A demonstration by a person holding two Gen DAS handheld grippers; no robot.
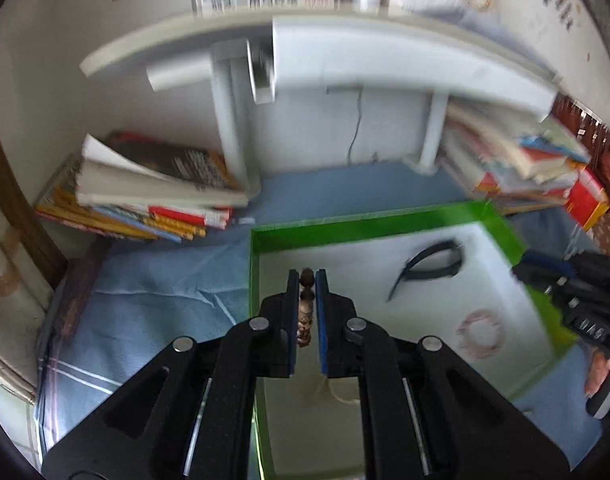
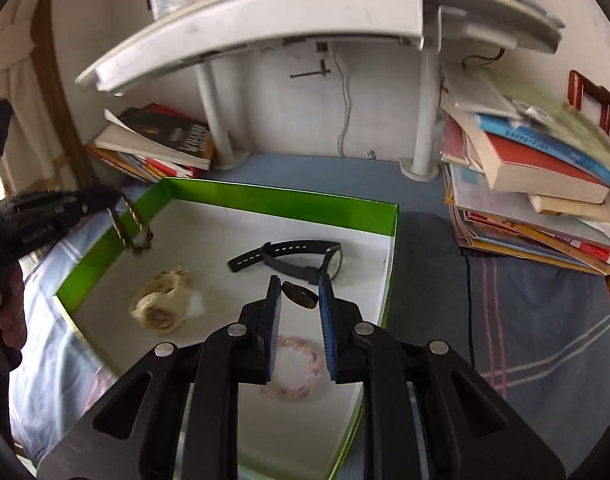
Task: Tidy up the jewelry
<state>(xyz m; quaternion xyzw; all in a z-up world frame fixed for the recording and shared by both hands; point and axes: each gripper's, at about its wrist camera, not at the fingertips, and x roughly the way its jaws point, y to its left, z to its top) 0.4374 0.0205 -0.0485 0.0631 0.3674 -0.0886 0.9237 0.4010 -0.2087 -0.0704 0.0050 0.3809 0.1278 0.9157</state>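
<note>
The right gripper (image 2: 299,294) hangs over a green-walled box (image 2: 265,196) with a white floor, its blue pads closed on a dark oval ring or bangle (image 2: 301,294). Just beyond the fingertips lies a black wristwatch (image 2: 293,258). Beneath the jaws sits a pink beaded bracelet (image 2: 295,372). To the left lies a cream watch (image 2: 161,304), and farther left the other gripper (image 2: 105,200) dangles a brown bead strand (image 2: 135,228).

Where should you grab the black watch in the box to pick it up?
Grab the black watch by its strap, coming down from above. It lies on its side on the box floor, so the strap stands as a thin band the jaws can straddle; the round face at the right end is wider.
</note>
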